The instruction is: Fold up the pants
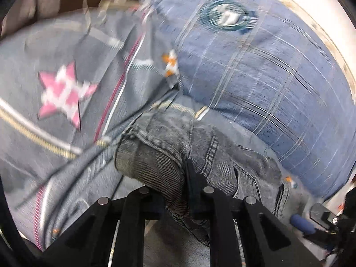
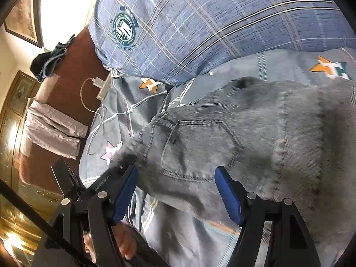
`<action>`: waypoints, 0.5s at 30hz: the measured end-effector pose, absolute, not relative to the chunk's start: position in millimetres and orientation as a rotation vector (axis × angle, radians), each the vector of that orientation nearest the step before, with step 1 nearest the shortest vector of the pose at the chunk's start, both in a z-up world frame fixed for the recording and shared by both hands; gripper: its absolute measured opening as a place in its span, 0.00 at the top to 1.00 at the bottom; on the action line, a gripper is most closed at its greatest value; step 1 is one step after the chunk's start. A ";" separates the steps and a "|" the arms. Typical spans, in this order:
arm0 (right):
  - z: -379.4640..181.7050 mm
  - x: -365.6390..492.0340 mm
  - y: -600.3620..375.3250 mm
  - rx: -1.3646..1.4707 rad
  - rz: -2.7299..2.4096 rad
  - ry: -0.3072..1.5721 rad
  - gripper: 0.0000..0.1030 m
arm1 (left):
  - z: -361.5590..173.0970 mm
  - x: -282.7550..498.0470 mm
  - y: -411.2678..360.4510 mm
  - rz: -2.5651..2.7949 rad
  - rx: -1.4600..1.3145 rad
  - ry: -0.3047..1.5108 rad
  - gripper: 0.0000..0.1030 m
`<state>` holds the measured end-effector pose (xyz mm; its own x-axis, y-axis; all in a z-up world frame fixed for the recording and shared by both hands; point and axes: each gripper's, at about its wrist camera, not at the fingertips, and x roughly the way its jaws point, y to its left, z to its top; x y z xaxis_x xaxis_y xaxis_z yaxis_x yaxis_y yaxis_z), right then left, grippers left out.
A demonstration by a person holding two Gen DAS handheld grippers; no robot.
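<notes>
Grey denim pants (image 2: 267, 133) lie on a bed, back pocket (image 2: 195, 149) facing up. In the right wrist view my right gripper (image 2: 175, 173) stands open just above that pocket. Its blue pads (image 2: 229, 195) are wide apart and do not press the cloth. In the left wrist view my left gripper (image 1: 185, 178) is shut on a bunched fold of the pants (image 1: 160, 142) near the waistband, and the fold is lifted off the sheet. A blue pad of the right gripper (image 1: 302, 222) shows at the lower right of that view.
The bed has a grey sheet (image 1: 62, 93) printed with stars. A blue plaid pillow (image 2: 200, 22) lies just beyond the pants. A white charger and cable (image 2: 93, 89) rest at the bed's edge. Folded grey cloth (image 2: 51, 131) and dark clothes (image 2: 49, 62) sit further left.
</notes>
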<state>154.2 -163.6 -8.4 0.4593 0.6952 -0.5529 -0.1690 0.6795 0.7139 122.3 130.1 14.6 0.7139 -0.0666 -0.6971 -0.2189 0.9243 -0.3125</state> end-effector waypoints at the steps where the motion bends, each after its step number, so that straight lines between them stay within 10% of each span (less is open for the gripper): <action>1: -9.2 149.6 -170.7 0.645 0.580 0.945 0.26 | 22.9 118.4 117.3 0.085 -0.326 0.750 0.87; 15: -18.1 149.6 -324.2 0.981 0.521 0.807 0.18 | 73.8 55.8 -73.6 -0.273 0.144 0.544 0.89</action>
